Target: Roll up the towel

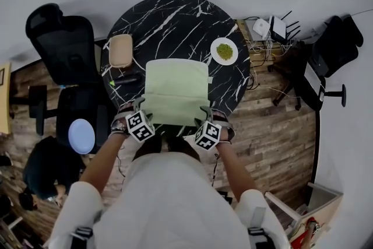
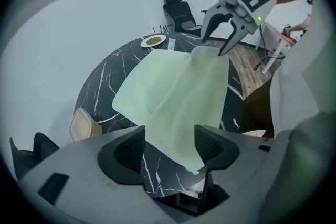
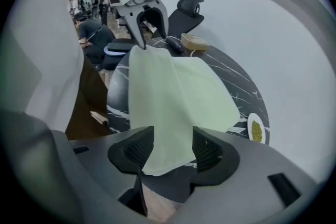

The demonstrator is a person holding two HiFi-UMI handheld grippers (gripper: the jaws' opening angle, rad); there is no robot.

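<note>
Towel (image 1: 176, 92): pale green, folded, near edge of bench (image 1: 175, 20);
Left tongs (image 2: 169, 145): released, towel corner between;
Right tongs (image 3: 173, 148): released, towel corner between

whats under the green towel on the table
The black marble table, which shows beside and beyond the towel. Whatever else might lie beneath the cloth is covered and cannot be seen.

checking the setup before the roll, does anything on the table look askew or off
Nothing spilled or damaged. The green towel lies loosely doubled near the table edge, a fold, not a roll, its near corners loose between the open left gripper and right gripper.
</note>
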